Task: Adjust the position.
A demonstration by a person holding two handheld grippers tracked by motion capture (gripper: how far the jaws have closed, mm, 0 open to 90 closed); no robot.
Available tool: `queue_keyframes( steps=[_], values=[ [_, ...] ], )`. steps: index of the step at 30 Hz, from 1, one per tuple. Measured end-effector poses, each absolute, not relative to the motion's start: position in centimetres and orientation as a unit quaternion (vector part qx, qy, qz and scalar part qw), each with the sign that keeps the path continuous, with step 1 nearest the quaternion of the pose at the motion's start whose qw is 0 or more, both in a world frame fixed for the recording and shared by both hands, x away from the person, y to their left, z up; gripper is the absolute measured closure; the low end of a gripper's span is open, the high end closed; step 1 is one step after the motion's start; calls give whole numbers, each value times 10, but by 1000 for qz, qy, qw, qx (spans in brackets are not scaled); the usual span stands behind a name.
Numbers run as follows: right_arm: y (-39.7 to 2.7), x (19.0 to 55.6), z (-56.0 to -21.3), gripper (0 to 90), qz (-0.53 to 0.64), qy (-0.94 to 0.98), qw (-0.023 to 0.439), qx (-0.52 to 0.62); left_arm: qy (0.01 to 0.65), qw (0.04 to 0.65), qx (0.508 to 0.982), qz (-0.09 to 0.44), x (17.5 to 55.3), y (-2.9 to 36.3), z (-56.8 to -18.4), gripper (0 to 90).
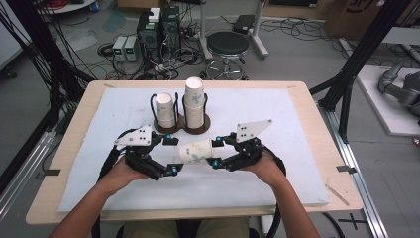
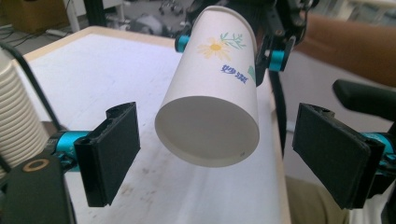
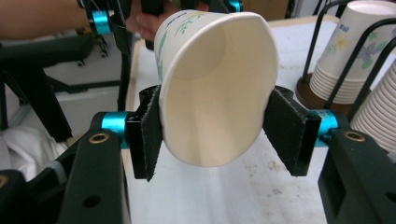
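Midair, paper cup (image 1: 195, 151) squeezed by right hand-held gripper (image 1: 217, 152)

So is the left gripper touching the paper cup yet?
Apart. The left gripper view shows the left gripper fingers open with gaps beside the paper cup.

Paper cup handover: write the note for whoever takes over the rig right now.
Right tool: shut on the paper cup, squeezing its open rim oval; cup held sideways above the white mat.
Left tool: open, its jaws either side of the cup's base, not touching.
Two cup stacks stand in the wire holder behind.
Done: one cup lifted clear.
Left: probably close the left tool on the base, then release the right.
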State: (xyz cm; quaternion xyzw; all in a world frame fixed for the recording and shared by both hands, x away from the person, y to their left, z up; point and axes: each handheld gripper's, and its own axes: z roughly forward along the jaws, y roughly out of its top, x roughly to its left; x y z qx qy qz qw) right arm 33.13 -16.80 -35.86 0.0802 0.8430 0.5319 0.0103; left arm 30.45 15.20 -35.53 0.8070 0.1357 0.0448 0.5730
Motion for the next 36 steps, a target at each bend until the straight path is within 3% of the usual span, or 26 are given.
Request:
queue_keyframes(
  steps=[36],
  values=[
    [-108,336,-304,402,316,946,67,-13,119,469,874,51,315,137,-341,173]
  ],
)
